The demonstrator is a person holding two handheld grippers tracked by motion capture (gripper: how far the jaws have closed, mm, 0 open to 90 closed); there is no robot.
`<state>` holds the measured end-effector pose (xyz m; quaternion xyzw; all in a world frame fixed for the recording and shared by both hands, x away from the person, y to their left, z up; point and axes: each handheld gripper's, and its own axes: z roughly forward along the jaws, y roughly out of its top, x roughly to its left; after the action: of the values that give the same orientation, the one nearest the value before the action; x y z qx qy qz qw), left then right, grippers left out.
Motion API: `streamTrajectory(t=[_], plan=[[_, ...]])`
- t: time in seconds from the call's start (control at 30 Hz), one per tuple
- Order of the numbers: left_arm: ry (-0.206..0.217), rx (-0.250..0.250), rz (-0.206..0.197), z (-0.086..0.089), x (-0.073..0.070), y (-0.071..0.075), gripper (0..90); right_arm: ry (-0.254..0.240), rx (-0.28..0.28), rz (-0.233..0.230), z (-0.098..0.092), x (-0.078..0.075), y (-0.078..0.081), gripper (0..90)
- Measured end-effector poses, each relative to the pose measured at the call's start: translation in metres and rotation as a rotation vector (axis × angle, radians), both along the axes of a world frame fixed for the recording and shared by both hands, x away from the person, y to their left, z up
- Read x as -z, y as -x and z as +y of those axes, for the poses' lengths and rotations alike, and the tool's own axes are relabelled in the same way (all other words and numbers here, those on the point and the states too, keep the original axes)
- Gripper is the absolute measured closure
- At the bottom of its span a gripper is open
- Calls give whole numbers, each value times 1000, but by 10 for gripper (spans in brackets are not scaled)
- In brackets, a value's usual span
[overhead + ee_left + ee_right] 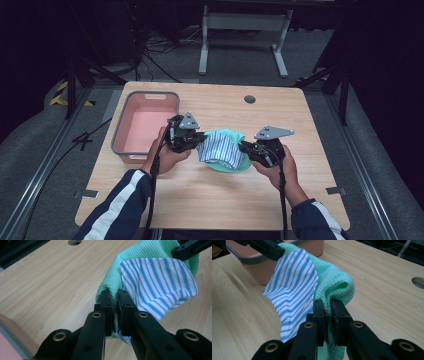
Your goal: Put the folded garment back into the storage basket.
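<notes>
**Both fingers clamped on cloth bundle**

Left gripper [115, 296] fingers pinch the green waffle cloth [150, 252] and blue-striped cloth [160, 282] at one edge. Right gripper [328, 305] fingers clamp the opposite edge. Bundle stretched between them at mid worktop [210, 200]; pink tub [145, 125] beside it.

We held our left gripper [199, 141] and right gripper [244, 146] facing each other mid-table, jaws nearly closed, forearms near.
</notes>
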<state>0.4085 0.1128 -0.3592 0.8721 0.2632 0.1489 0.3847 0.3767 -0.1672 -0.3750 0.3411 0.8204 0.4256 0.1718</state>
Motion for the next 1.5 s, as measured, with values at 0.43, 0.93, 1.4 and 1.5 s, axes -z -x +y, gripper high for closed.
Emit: streamTrajectory(t=[0.43,0.93,1.4,1.5], plan=[[-16,-70,-45,37,-25,0,845,-42,-42,-24,39,-23,-15,830],[-1,-141,-75,70,-42,4,846,-49,-95,-43,73,-40,-26,829],[-24,-185,-107,94,-54,4,846,-55,-123,-44,106,-48,-37,829],[-21,-198,-109,102,-56,5,846,-57,-134,-48,113,-51,-40,829]])
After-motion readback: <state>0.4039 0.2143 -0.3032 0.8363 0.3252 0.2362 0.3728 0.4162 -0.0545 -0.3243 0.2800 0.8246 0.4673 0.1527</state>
